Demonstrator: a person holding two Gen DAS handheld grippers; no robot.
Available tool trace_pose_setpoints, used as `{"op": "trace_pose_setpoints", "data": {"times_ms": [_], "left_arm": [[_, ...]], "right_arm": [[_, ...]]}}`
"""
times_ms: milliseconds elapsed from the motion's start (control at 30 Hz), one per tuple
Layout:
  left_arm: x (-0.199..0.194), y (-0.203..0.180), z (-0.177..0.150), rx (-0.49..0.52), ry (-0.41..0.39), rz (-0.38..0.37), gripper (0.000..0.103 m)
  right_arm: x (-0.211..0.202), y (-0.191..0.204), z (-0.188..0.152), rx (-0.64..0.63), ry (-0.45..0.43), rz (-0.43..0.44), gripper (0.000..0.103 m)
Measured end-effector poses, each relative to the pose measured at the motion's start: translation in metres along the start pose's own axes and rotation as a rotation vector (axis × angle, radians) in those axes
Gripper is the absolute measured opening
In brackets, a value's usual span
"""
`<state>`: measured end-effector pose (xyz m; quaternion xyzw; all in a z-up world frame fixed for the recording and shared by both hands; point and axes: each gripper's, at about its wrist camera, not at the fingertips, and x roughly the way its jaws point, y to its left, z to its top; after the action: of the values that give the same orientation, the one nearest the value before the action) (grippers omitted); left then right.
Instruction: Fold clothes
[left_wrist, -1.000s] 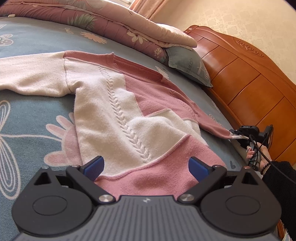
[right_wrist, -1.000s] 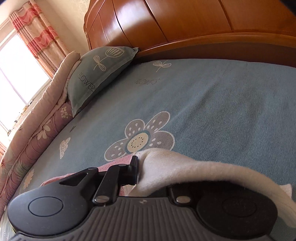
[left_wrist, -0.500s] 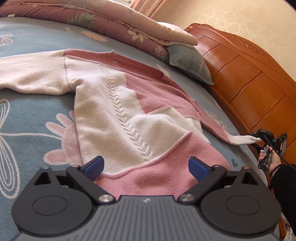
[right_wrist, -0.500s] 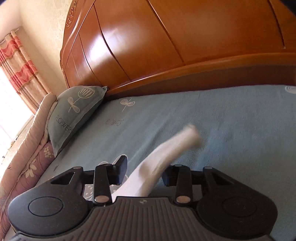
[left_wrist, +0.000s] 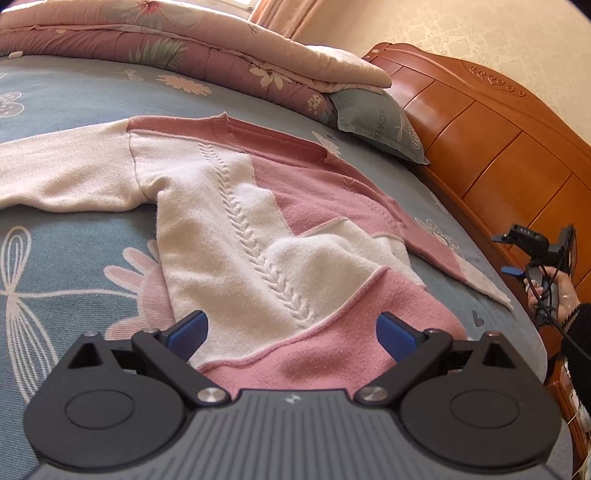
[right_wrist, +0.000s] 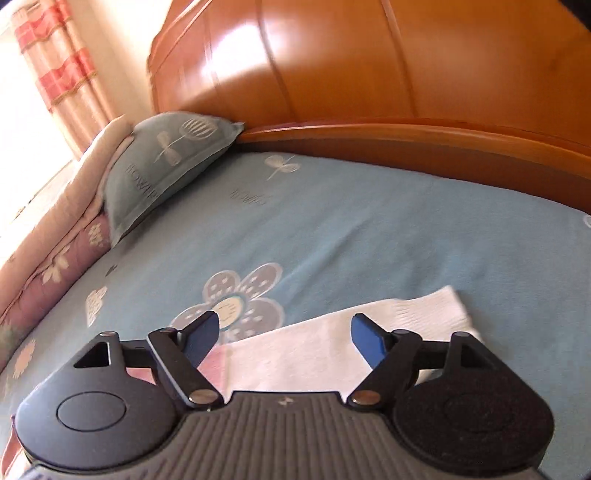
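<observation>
A pink and cream knitted sweater (left_wrist: 258, 229) lies spread face up on the blue flowered bedsheet (left_wrist: 55, 258). My left gripper (left_wrist: 291, 326) hangs open just above its pink hem, holding nothing. One sleeve runs off to the left; the other sleeve (left_wrist: 476, 277) stretches toward the headboard side. In the right wrist view that sleeve's cream cuff (right_wrist: 369, 332) lies flat on the sheet. My right gripper (right_wrist: 284, 332) hovers over it with its jaws opening, the pads clear of the cloth. A hand (left_wrist: 550, 291) carries the right gripper at the left wrist view's right edge.
A wooden headboard (right_wrist: 332, 74) bounds the bed on the right. A blue-grey pillow (right_wrist: 162, 166) and a folded pink quilt (left_wrist: 184, 48) lie along the far side. Curtains (right_wrist: 62, 66) hang by a bright window.
My right gripper was shut on the cream cuff, then opened and rose. The cuff dropped flat onto the sheet. The left gripper stayed open in place.
</observation>
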<state>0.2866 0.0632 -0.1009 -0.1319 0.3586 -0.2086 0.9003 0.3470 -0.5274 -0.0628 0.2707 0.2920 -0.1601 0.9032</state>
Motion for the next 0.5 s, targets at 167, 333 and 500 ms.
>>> {"op": "trace_pose_setpoints", "data": {"times_ms": [167, 333, 500], "left_arm": [[-0.007, 0.002, 0.01, 0.158, -0.034, 0.073, 0.098], [-0.008, 0.033, 0.022, 0.076, -0.091, 0.071, 0.098], [-0.008, 0.058, 0.021, -0.043, -0.113, 0.095, 0.098]], "right_arm": [[0.045, 0.122, -0.017, -0.287, 0.149, 0.127, 0.101], [0.094, 0.23, -0.036, -0.406, 0.232, 0.265, 0.101], [0.15, 0.308, -0.069, -0.536, 0.301, 0.284, 0.101]]}}
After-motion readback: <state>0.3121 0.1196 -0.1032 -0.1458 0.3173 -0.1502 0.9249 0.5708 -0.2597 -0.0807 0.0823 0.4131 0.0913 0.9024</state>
